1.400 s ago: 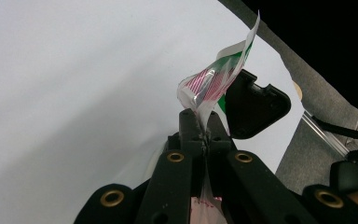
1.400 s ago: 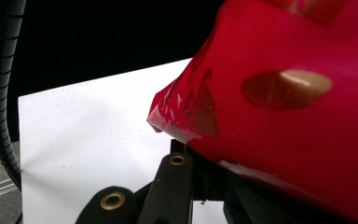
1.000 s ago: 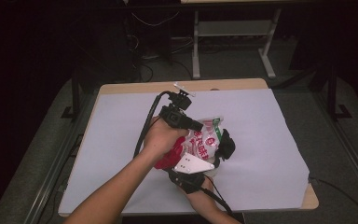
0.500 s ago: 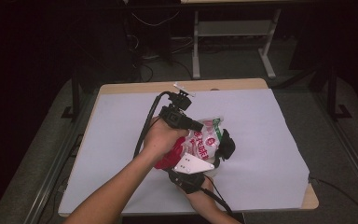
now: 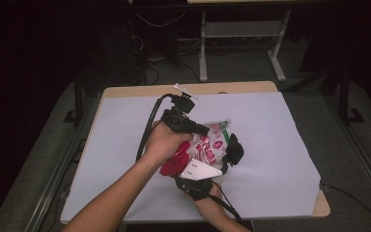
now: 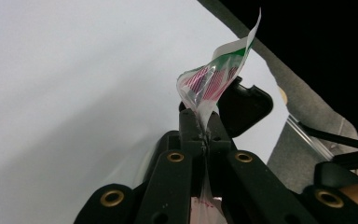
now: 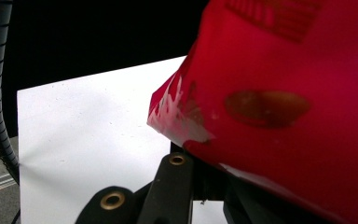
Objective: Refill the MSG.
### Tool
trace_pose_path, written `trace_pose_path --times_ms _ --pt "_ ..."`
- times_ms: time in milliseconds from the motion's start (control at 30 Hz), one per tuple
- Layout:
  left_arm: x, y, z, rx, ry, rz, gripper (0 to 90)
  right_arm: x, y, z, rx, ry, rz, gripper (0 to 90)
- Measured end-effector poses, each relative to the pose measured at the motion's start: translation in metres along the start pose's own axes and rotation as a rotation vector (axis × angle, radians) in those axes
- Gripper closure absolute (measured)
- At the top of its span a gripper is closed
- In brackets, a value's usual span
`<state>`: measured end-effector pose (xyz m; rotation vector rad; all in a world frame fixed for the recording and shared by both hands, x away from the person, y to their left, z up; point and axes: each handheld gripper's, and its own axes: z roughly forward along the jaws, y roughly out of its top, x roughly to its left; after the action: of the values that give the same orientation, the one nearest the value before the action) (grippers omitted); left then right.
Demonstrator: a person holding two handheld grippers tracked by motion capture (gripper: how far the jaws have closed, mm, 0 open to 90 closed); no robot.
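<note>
I am pinching the snack bag [image 5: 207,147] at frame centre: left gripper [image 6: 205,137] clamping its thin top seam, right gripper [image 5: 198,186] gripping the red bottom. Light, crinkly, slippery; seams probably hold best.

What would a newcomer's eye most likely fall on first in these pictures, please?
Most likely the red and white snack bag, held up over the middle of the white sheet between two hand-held grippers. The left gripper is shut on the bag's thin sealed edge, which sticks up past its jaws. The right gripper grips the bag from the near side, its camera pressed close against the red film.
</note>
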<state>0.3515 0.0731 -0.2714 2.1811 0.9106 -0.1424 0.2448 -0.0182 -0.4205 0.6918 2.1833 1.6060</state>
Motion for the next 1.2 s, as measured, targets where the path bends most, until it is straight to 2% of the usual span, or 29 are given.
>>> trace_pose_path --times_ms 200,633,1200 --pt "-0.001 -0.001 -0.003 -0.01 -0.027 0.0 89.8 0.0 -0.001 0.0 0.006 -0.004 0.003 90.0" --pt "0.0 -0.004 -0.009 -0.013 -0.059 0.018 89.8 -0.002 -0.003 0.001 0.017 -0.012 0.01 90.0" --pt "0.002 -0.009 -0.018 -0.029 -0.095 0.021 89.8 -0.004 -0.004 0.002 0.031 -0.028 0.017 90.0"
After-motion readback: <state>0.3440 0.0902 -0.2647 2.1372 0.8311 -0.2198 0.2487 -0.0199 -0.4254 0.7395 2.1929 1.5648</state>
